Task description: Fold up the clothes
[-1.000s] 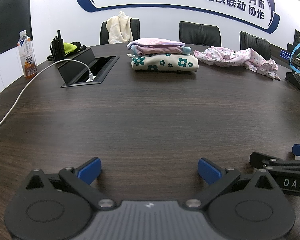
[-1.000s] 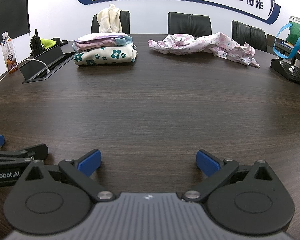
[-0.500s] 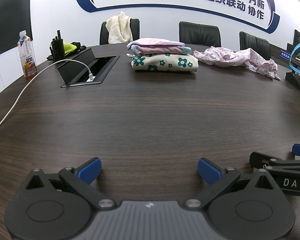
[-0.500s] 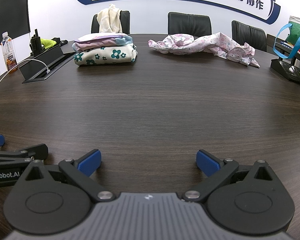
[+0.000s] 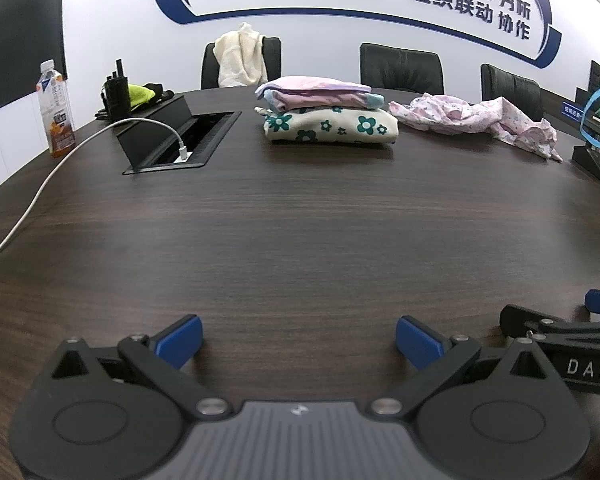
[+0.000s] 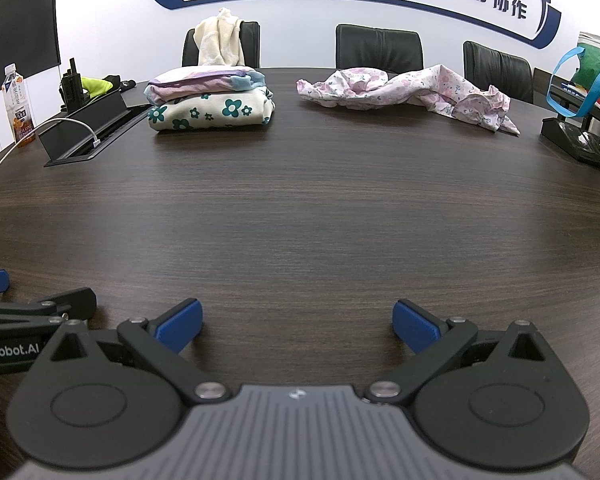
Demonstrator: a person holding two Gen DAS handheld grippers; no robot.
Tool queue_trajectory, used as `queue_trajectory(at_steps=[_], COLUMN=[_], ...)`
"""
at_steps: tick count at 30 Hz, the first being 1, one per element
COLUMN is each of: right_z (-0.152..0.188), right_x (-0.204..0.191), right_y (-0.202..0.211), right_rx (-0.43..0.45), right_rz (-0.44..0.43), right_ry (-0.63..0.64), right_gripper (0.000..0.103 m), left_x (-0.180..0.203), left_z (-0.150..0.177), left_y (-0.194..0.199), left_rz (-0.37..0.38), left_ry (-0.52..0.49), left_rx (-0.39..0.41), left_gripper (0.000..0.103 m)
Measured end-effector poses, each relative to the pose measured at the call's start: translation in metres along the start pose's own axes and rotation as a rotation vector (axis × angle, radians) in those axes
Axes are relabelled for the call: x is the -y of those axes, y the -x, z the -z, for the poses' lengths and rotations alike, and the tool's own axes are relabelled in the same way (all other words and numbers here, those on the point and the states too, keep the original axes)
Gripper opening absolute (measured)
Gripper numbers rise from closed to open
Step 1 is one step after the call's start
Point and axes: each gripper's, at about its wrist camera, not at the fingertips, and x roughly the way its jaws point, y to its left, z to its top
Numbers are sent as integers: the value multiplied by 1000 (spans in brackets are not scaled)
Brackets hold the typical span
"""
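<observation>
— Where are the clothes?
— Folded stack (image 5: 330, 118) upper centre of the table (image 5: 300, 220); crumpled floral garment (image 6: 404, 88) upper right.
— And the grippers?
— Left gripper (image 5: 299, 340) and right gripper (image 6: 297, 322) low in frame, fingers wide apart (holding nothing).

A drink bottle (image 5: 56, 110) (orange label) stands beside a white cable (image 5: 40, 196).

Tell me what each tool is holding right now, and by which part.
Nothing is held. The left tool and right tool are both open over the bare table; the crumpled garment lies untouched far across it.
</observation>
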Motion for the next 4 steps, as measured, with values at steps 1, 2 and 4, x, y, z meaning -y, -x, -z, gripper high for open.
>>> queue_trajectory(at_steps=[1, 2, 4], right_z=[0, 0, 0], right_x=[0, 0, 0], right_y=[0, 0, 0], right_rx=[0, 0, 0], right_rz=[0, 0, 0], right_ry=[0, 0, 0], right_gripper=[103, 103, 103], left_x=[0, 0, 0], left_z=[0, 0, 0], left_y=[0, 0, 0], left_rz=[-3, -6, -10], left_ry=[3, 6, 10], left_rx=[0, 0, 0], left_gripper=[103, 103, 103])
